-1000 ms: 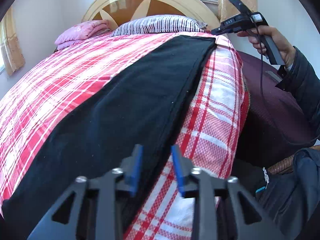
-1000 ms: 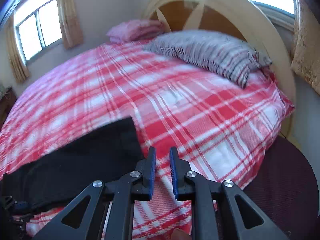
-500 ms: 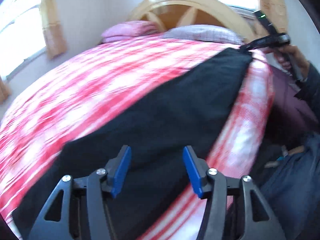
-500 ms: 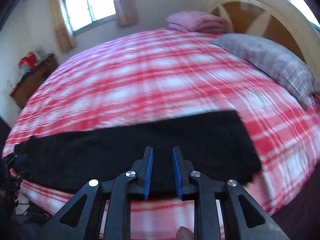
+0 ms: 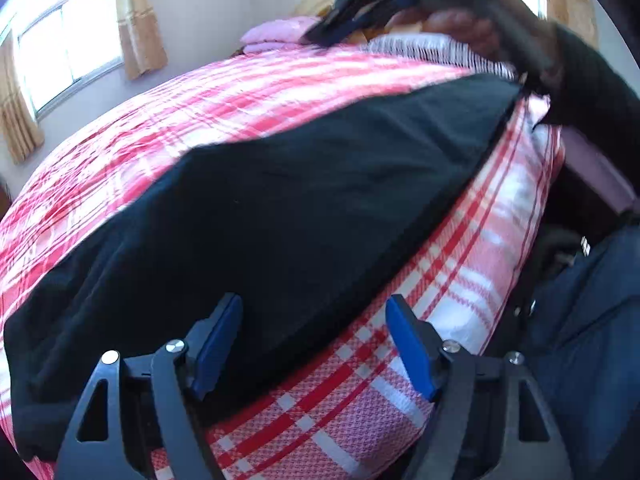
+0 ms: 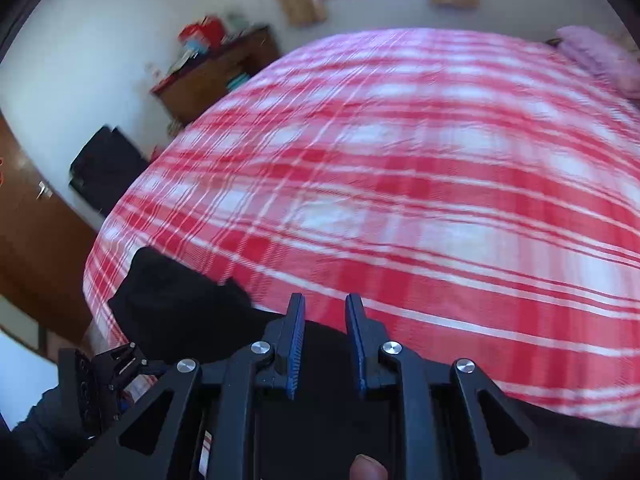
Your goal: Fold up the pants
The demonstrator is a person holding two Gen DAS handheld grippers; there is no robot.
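Two grippers over black pants [image 5: 288, 208] along bed [image 5: 460, 280] near edge: left gripper [image 5: 316, 344] jaws spread wide, right gripper [image 6: 324, 344] jaws slightly apart, nothing pinched.

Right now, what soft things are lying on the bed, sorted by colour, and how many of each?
Black: 1, the pants laid lengthwise along the near edge.
Pink: 1, the folded bedding by the headboard.
Striped grey-white: 1, the pillow.
Red-and-white plaid: 1, the bedspread under it all.
Total: 4.
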